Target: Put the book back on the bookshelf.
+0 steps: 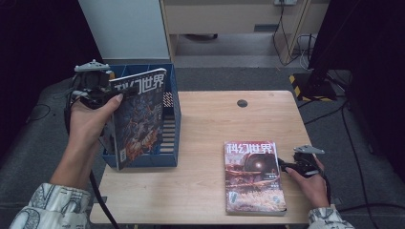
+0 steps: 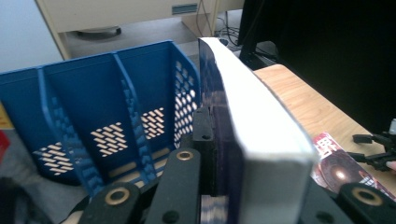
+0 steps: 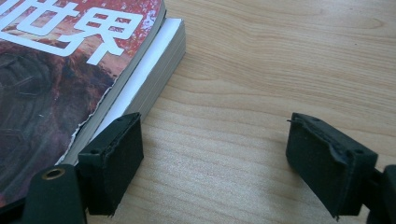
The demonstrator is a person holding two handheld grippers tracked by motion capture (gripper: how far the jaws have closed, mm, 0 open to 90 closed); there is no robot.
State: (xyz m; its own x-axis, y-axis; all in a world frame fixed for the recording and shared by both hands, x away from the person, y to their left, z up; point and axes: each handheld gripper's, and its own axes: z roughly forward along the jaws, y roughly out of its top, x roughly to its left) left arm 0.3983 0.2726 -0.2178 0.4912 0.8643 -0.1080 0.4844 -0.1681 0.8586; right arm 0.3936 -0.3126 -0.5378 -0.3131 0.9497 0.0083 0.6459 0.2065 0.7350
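At upper left, the left gripper clamps a magazine above the blue file box, while the right gripper at lower right gapes empty beside the stacked magazines.

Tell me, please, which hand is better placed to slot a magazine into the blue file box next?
Left: its gripper is shut on the upright magazine right at the blue file box. The right gripper is open beside the flat magazines.

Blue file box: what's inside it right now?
The blue file box shows bare dividers; the left gripper holds a magazine upright at its front. Its lower compartments are covered by that magazine.
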